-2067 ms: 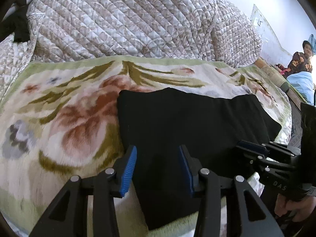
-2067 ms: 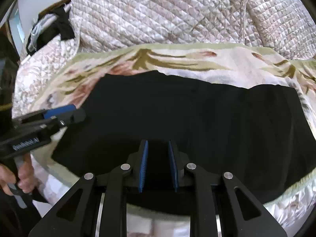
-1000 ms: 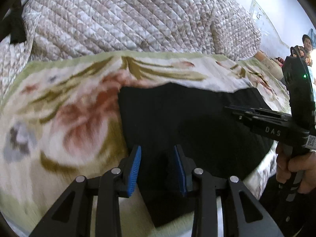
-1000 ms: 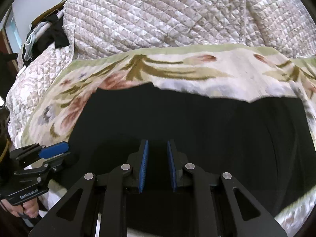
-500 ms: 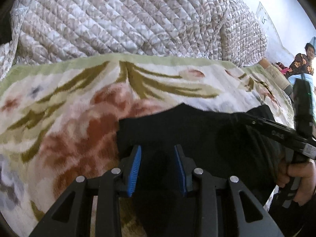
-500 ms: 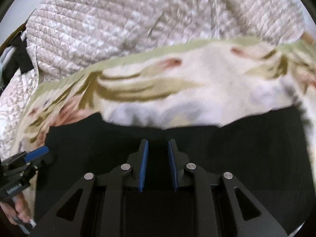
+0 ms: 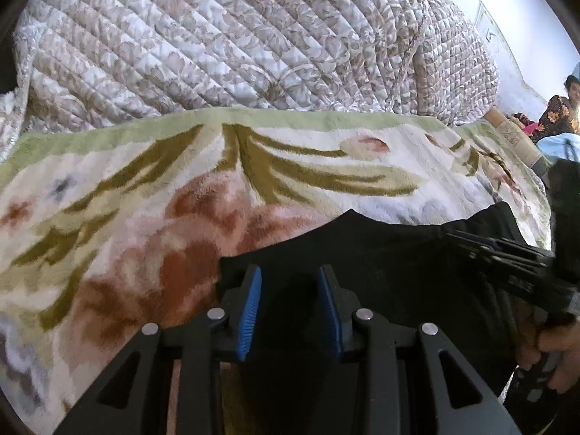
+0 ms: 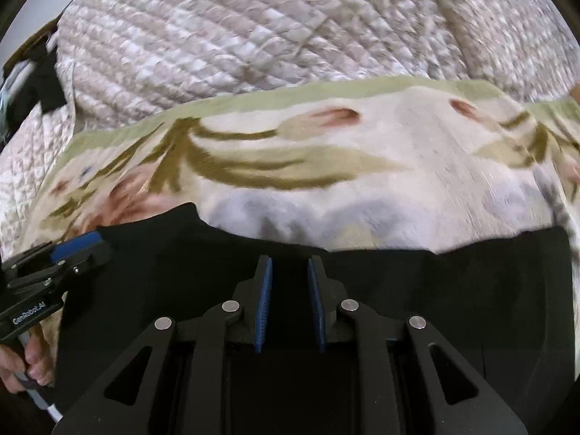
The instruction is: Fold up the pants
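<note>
Looking along the left gripper [image 7: 290, 275], the black pants [image 7: 398, 253] lie across the near part of the floral blanket [image 7: 145, 199], their far edge rising to a small peak toward the blanket's middle and their left end just beyond the pads. The jaws stand partly closed with dark cloth filling the gap between them, which reads as a clamp on a bunched fold, though black on black hides the actual contact. If the bite is only a thin lip of fabric, it could slip out as the fold is carried toward the blanket's far edge by the quilt [image 7: 253, 36], and that end would drop short and skewed. In the right wrist view, the right gripper [image 8: 288, 264] sits over the pants' middle stretch, its jaws narrower, again apparently pinched on black cloth. The far edge runs unevenly here, lower at the centre than at either side. The picture is smeared, so the layers cannot be counted. The main risk is the two hands travelling unequally: the folded edge would land slanted, and the plush blanket could drag the lower layer and set wrinkles beneath. Letting go before the cloth lies flat would let it spring back.
</note>
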Motion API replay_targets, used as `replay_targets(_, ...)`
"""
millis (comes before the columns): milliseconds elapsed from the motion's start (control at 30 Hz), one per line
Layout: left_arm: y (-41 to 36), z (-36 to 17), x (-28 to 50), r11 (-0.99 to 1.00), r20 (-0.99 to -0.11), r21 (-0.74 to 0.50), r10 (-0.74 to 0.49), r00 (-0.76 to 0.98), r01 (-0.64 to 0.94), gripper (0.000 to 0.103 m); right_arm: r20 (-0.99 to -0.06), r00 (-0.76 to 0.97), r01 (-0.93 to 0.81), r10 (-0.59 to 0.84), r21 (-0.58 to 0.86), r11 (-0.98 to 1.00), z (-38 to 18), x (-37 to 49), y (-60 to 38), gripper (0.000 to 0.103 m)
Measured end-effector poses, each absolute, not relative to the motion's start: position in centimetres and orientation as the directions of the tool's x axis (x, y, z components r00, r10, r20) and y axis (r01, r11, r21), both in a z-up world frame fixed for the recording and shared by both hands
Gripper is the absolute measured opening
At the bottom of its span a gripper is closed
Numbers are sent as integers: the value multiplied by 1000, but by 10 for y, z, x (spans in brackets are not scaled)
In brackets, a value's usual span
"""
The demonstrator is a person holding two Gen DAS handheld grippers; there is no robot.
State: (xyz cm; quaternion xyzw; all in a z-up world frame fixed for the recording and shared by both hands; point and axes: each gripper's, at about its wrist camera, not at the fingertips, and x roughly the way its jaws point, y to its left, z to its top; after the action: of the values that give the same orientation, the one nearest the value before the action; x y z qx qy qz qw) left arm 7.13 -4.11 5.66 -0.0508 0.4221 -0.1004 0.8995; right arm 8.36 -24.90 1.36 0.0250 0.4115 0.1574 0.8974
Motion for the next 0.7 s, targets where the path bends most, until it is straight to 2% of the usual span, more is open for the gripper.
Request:
replay_targets(300, -55, 79, 3, 985, -731, -126, -174, 660, 120, 36, -671, 634, -372, 384, 171, 912, 26, -4, -240, 21)
replay_targets(500, -59, 68, -32, 990, -744, -116, -143, 652, 84, 36, -704, 593, -429, 390, 134, 893, 6, -45, -232, 21)
replay_targets(700, -64, 54, -48, 992, -761, -90, -122, 637, 82, 36, -716, 601, -406, 356, 111, 907, -1, -53, -243, 21)
